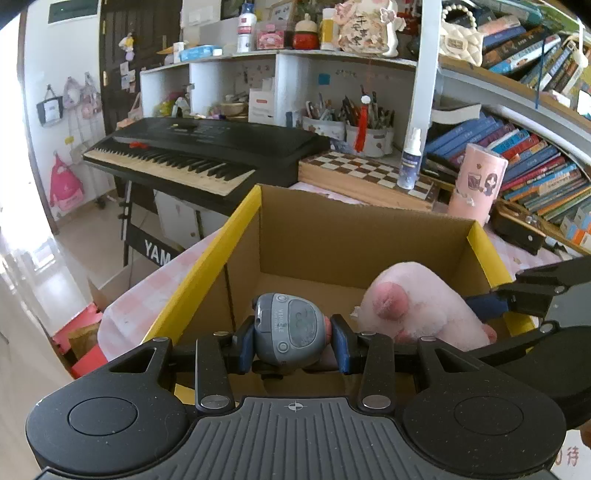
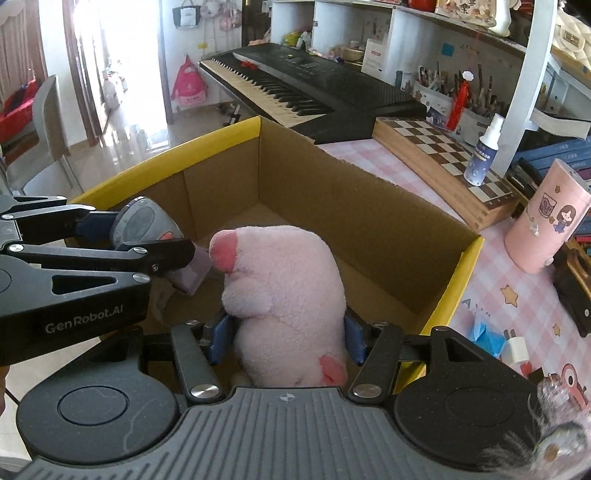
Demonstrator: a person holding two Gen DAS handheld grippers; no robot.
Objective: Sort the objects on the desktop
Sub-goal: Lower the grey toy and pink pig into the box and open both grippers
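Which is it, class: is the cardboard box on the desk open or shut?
Open. The cardboard box has no lid across its top; its brown inner walls and floor show, and the pink plush pig hangs inside its rim.

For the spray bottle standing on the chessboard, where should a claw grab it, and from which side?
Grip the spray bottle across its round blue body, below the narrower white cap. It stands upright on the chessboard; approaching level from the open tablecloth side looks safest, since the white post stands close behind.

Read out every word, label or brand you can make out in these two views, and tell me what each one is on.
"VEHICLE": on the grey gadget held in the left gripper.
"YAM", cut off: on the keyboard stand.
"GenRobot.AI": on the left gripper's body, in the right wrist view.
Book spines, the spray bottle label and the shelf plaque's characters: too small or blurred to read.
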